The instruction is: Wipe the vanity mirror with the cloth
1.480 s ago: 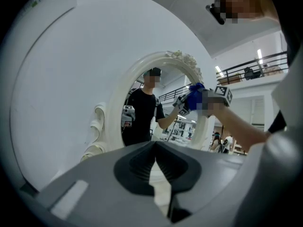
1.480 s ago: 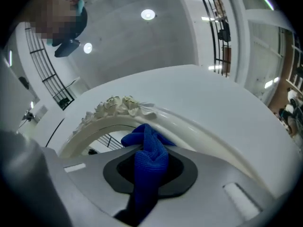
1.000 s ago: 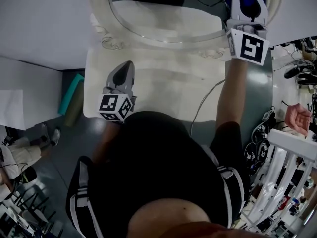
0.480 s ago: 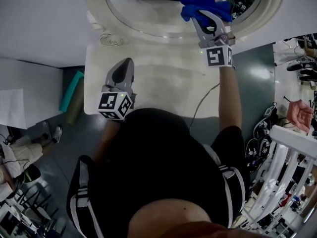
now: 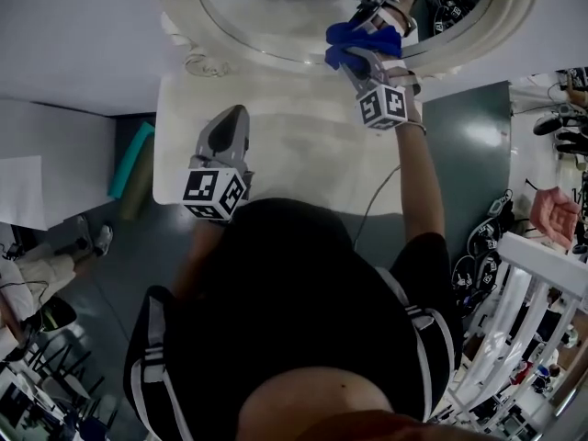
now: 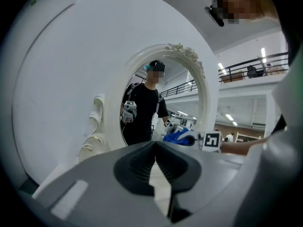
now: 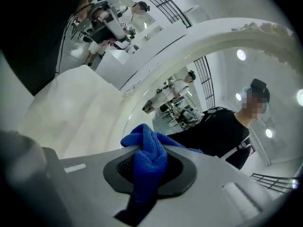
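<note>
Blue cloth [image 5: 349, 37] clamped, right gripper [image 5: 360, 58] — arm [image 5: 424, 182] outstretched

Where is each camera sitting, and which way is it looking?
Head view: on the person's head, looking steeply down at white tabletop, black-shirted torso, both arms, left gripper, right gripper.
Left gripper view: on the left gripper, looking along its shut, empty jaws at the oval white-framed vanity mirror; right forearm shows.
Right gripper view: on the right gripper, looking along jaws clamped on the blue microfibre cloth into the mirror; body only reflected.
Shared: head and left gripper views both show the cloth at the mirror.
</note>
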The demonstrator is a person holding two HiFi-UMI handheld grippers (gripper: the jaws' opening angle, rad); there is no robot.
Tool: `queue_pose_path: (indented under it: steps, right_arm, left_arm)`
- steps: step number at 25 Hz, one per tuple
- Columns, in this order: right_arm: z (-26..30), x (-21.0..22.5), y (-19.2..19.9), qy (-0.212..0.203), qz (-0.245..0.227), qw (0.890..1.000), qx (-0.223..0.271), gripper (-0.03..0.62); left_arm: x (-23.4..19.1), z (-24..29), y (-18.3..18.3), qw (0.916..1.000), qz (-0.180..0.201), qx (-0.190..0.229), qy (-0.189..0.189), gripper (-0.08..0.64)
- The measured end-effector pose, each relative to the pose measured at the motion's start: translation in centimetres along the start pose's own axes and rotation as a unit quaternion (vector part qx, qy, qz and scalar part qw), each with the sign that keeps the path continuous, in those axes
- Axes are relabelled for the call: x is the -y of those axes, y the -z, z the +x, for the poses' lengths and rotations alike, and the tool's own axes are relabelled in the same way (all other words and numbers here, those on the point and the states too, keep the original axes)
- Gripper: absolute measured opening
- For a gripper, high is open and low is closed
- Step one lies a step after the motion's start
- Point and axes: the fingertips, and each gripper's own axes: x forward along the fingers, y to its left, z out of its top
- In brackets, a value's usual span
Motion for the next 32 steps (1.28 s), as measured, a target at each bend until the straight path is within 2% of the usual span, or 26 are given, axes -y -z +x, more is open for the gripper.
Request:
queue_pose_path:
  steps: [3, 9, 17, 20, 24, 25, 26, 27, 29, 32]
  right_arm:
    - [1.1, -2.0, 1.1, -0.035, 0.013, 0.999, -0.028, 0.044]
    - [3.4, -6.6, 3.8, -0.109, -0.007, 0.988, -0.112, 0.044]
    - [4.8, -8.4, 3.8, -0.157, 0.049, 0.974, -0.155, 0.044]
    - [5.8, -9.1, 3.0, -0.179, 0.099, 0.969, -0.139, 0.044]
    - [7.9, -9.8, -0.6, -0.198, 0.211, 0.956, -0.051, 0.046]
    - [8.3, -9.5, -1.8, -0.196, 0.254, 0.947, -0.017, 0.046]
    - [8.5, -8.8, -3.2, -0.189, 0.308, 0.932, 0.024, 0.046]
    - [8.5, -7.7, -4.5, -0.174, 0.366, 0.911, 0.068, 0.046]
    - [7.6, -5.0, -6.6, -0.128, 0.465, 0.863, 0.149, 0.048]
    - [5.4, -1.3, -8.2, -0.056, 0.554, 0.799, 0.229, 0.048]
  left_arm:
    - [0.0, -0.2, 0.2, 1.0000, -0.003, -0.001, -0.007, 0.008]
    - [-0.4, -0.8, 0.5, 0.9997, -0.005, -0.005, -0.025, 0.009]
    - [-0.8, -2.0, 0.6, 0.9991, -0.001, -0.009, -0.041, 0.009]
    - [-0.8, -2.3, 0.7, 0.9991, -0.001, -0.010, -0.041, 0.008]
    - [-0.7, -2.8, 0.5, 0.9993, 0.003, -0.006, -0.037, 0.008]
    - [-0.6, -3.0, 0.3, 0.9993, 0.005, -0.005, -0.035, 0.009]
    - [-0.5, -3.1, 0.2, 0.9994, 0.006, -0.004, -0.034, 0.009]
    - [-0.5, -3.3, 0.0, 0.9994, 0.007, -0.002, -0.032, 0.009]
    - [-0.7, -3.6, -0.1, 0.9995, 0.007, 0.000, -0.032, 0.008]
    - [-1.4, -3.7, -0.6, 0.9995, 0.006, 0.005, -0.030, 0.008]
